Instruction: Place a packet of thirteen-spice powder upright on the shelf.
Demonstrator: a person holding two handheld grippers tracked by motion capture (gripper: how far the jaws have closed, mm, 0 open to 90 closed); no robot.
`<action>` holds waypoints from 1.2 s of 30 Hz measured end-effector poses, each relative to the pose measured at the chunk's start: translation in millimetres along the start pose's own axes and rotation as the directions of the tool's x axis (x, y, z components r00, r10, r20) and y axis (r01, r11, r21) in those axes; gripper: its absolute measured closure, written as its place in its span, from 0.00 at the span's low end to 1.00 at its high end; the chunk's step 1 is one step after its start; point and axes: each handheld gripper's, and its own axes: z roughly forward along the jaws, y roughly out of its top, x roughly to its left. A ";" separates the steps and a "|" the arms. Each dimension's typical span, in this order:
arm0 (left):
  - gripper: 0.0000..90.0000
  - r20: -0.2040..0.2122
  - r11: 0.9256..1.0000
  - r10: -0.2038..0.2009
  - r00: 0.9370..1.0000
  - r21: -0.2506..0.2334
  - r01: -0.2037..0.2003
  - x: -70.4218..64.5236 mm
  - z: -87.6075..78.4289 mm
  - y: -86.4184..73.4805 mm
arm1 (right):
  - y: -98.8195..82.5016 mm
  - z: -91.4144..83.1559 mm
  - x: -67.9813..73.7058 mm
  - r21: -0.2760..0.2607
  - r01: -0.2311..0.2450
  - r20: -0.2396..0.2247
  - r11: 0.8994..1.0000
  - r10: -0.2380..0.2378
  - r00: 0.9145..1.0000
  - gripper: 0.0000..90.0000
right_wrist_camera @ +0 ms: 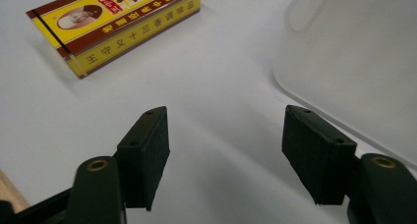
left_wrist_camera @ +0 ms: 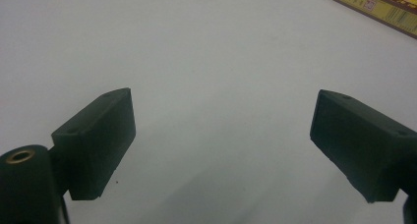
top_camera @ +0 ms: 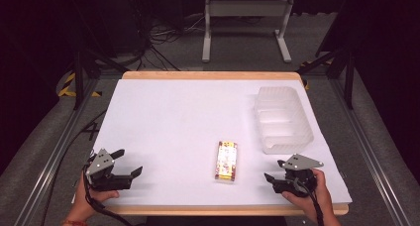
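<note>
I hold both grippers, left (top_camera: 130,162) and right (top_camera: 271,172), spread and empty, flanking the box (top_camera: 226,160) between them, ready to reach in.

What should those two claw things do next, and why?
Probably the right gripper should ease forward and left toward the yellow and red box. Both it and the left gripper stand open with nothing between the jaws, resting near the table's front edge. The box lies flat and untouched between them, nearer the right, with the clear plastic bin just beyond.
</note>
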 end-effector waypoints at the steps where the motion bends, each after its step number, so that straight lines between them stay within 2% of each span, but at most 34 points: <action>1: 0.12 0.003 1.000 -0.002 1.000 0.000 0.002 -0.5 -0.2 -0.1 | -1.0 -0.9 -1.5 -0.004 -0.009 -0.005 1.000 0.009 1.000 0.39; 6: 0.12 0.011 1.000 0.011 1.000 -0.012 -0.010 -3.0 -1.8 1.1 | 2.0 -1.6 -0.7 -0.021 -0.007 -0.005 1.000 0.007 1.000 0.38; 8: 0.12 0.009 1.000 0.024 1.000 -0.008 -0.024 -3.8 -2.3 0.2 | 5.1 -0.5 1.1 -0.023 0.007 -0.009 1.000 -0.008 1.000 0.38; 11: 0.12 0.010 1.000 0.011 1.000 -0.001 -0.011 -3.6 -2.5 -0.9 | 11.3 3.8 3.2 -0.031 0.006 -0.025 1.000 -0.007 1.000 0.38; 18: 0.12 0.009 1.000 0.015 1.000 0.012 -0.015 -6.4 -1.7 -0.5 | 38.6 20.9 21.3 -0.033 0.040 -0.071 0.999 -0.043 0.997 0.32; 23: 0.12 0.008 1.000 0.025 1.000 0.015 -0.025 -7.3 -1.0 0.1 | 60.9 35.7 33.4 -0.023 0.013 -0.109 1.000 -0.016 0.994 0.29; 26: 0.12 0.005 0.999 0.032 0.999 0.015 -0.032 -7.5 -2.0 -0.4 | 73.5 47.6 40.5 0.003 0.010 -0.110 1.000 -0.009 0.994 0.26; 30: 0.11 0.008 1.000 0.027 1.000 0.011 -0.027 -6.9 -2.5 -0.6 | 84.6 65.6 43.0 0.058 -0.029 -0.090 0.998 0.034 0.995 0.24; 34: 0.11 0.010 0.999 0.034 0.999 0.013 -0.034 -7.2 -2.5 -0.5 | 92.1 83.7 36.1 0.109 -0.132 -0.076 0.985 0.141 0.987 0.24; 35: 0.11 0.010 0.999 0.036 0.999 0.013 -0.036 -7.5 -2.5 -0.4 | 92.1 83.7 36.1 0.109 -0.132 -0.076 0.985 0.141 0.987 0.24; 36: 0.11 0.010 0.999 0.038 0.999 0.014 -0.038 -7.4 -2.4 -0.3 | 93.6 87.0 34.6 0.123 -0.149 -0.075 0.981 0.159 0.984 0.23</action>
